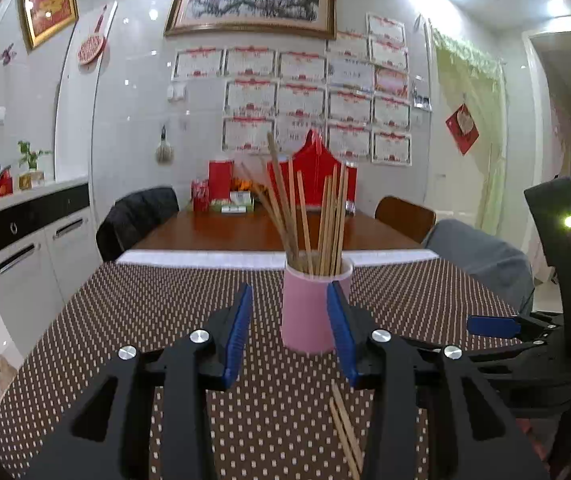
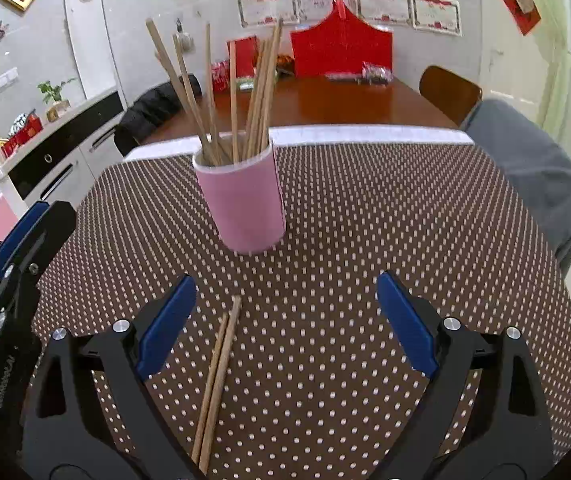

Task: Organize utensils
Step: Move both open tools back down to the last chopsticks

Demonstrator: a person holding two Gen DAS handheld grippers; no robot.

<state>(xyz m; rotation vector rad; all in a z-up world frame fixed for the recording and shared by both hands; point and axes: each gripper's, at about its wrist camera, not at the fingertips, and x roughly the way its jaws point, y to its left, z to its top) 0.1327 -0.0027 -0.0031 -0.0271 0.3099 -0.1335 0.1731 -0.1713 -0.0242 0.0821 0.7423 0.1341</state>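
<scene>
Two loose chopsticks (image 2: 217, 384) lie side by side on the dotted tablecloth (image 2: 365, 220), close to its near edge, touching along most of their length and pointing toward the far edge. Right gripper (image 2: 287, 324) hovers over them with its blue fingers (image 2: 165, 328) spread wide; the pair sits nearer the left-hand finger and nothing is held. Left gripper (image 1: 290, 332) is also parted and empty, its fingers (image 1: 239, 332) standing on the near side of the cup; whether the right-hand pad touches the cup wall cannot be told from this view. Pink cup (image 2: 241, 200) stands upright toward the middle of the cloth, well short of the far edge. It holds a bundle of chopsticks (image 2: 225, 92), roughly ten, leaning fanwise to either side with their ends well clear of the rim; the exact count cannot be confirmed. Judged on present layout, the task is largely complete: most sticks are already in the cup and only the loose pair remains on the cloth. Remaining work appears to be closing on that pair, lifting it and dropping it into the cup. No other utensils are visible on the cloth. Beyond the far edge is a wooden table (image 2: 325, 100) carrying red boxes (image 2: 341, 44), not part of the task.
</scene>
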